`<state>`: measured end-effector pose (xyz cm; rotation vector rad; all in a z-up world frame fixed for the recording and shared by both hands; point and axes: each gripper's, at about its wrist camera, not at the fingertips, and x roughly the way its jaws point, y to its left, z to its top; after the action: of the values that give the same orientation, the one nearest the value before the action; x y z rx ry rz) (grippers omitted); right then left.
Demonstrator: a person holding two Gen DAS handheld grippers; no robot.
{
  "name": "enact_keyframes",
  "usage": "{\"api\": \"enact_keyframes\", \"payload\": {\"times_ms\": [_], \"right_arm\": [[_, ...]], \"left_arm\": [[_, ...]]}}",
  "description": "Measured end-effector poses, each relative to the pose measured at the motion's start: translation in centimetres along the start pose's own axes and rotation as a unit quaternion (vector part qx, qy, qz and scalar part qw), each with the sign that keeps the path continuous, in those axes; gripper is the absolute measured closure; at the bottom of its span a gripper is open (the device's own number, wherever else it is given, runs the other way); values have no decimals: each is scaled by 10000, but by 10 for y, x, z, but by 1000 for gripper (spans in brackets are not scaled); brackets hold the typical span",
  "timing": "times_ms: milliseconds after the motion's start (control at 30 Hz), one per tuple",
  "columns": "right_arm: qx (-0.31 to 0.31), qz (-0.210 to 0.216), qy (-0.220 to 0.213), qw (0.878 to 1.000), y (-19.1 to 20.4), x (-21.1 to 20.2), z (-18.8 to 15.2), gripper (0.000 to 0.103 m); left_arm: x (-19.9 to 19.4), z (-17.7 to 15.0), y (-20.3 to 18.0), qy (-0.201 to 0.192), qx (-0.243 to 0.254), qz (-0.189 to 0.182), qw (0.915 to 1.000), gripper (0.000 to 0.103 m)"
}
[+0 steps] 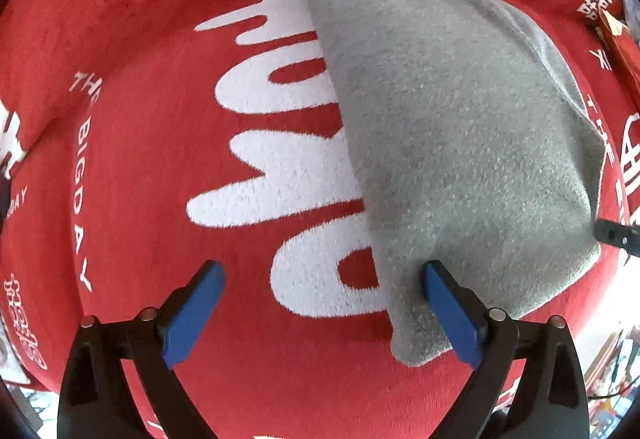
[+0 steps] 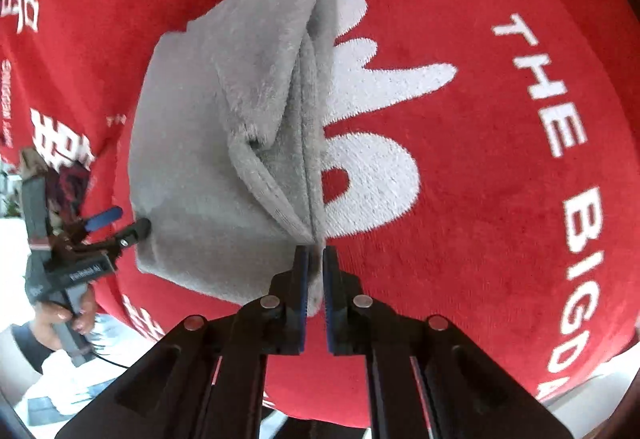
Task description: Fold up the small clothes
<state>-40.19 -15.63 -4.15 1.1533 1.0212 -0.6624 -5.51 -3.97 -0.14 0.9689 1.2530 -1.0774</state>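
A small grey fleece cloth (image 1: 460,127) lies folded on a red cloth with white lettering (image 1: 160,159). My left gripper (image 1: 324,303) is open, its blue pads spread wide; the right pad touches the cloth's near corner, the left pad is over the red cloth. In the right wrist view the grey cloth (image 2: 208,143) shows several folded layers. My right gripper (image 2: 314,279) is shut on the cloth's near corner, where the layered edges meet. The left gripper also shows in the right wrist view (image 2: 120,223), open at the cloth's left edge.
The red cloth (image 2: 500,159) covers the whole work surface, with large white characters and "THE BIGDAY" text. A person's hand (image 2: 68,315) holds the left gripper's handle. Clutter shows at the right edge (image 1: 616,35) beyond the red cloth.
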Motion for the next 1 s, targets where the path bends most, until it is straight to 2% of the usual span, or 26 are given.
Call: {"api": "enact_keyframes", "payload": {"times_ms": [67, 100, 200, 267, 333, 500, 600, 633, 700, 733, 933, 1000], "right_arm": [[92, -268, 127, 9995, -3, -3, -2, 96], [216, -242, 103, 9994, -6, -7, -3, 96], [382, 17, -376, 9986, 1, -34, 2, 96], [245, 177, -678, 9972, 15, -45, 12, 95], [5, 413, -794, 9960, 36, -47, 26, 95], [-331, 510, -674, 9959, 63, -22, 49, 95], [-29, 235, -304, 9993, 49, 8, 56, 96], [146, 340, -276, 9989, 47, 15, 55, 101], [557, 741, -365, 9950, 30, 14, 50, 102], [674, 807, -374, 9938, 25, 12, 47, 102], [783, 702, -460, 9934, 21, -2, 33, 101], [794, 681, -495, 9933, 22, -8, 31, 98]], "left_arm": [[-4, -1, 0, 22, -56, 40, 10000, 4], [-6, -1, -1, 24, -61, 67, 10000, 4], [-12, -1, -3, 38, -60, 120, 9999, 4], [-14, 0, -3, 100, -78, 125, 9998, 4], [-15, 2, -6, 121, -108, 162, 9997, 4], [-26, 17, -11, -47, -156, 43, 9999, 4], [-21, 26, -10, -21, -134, 53, 9999, 4], [-19, 27, -10, 13, -147, 33, 9999, 4], [-15, 28, -10, 76, -161, -3, 9998, 4], [-14, 28, -9, 104, -156, -25, 9998, 4], [-16, 30, -10, 82, -72, 8, 9999, 4], [-17, 32, -8, 60, -101, -4, 9999, 4]]}}
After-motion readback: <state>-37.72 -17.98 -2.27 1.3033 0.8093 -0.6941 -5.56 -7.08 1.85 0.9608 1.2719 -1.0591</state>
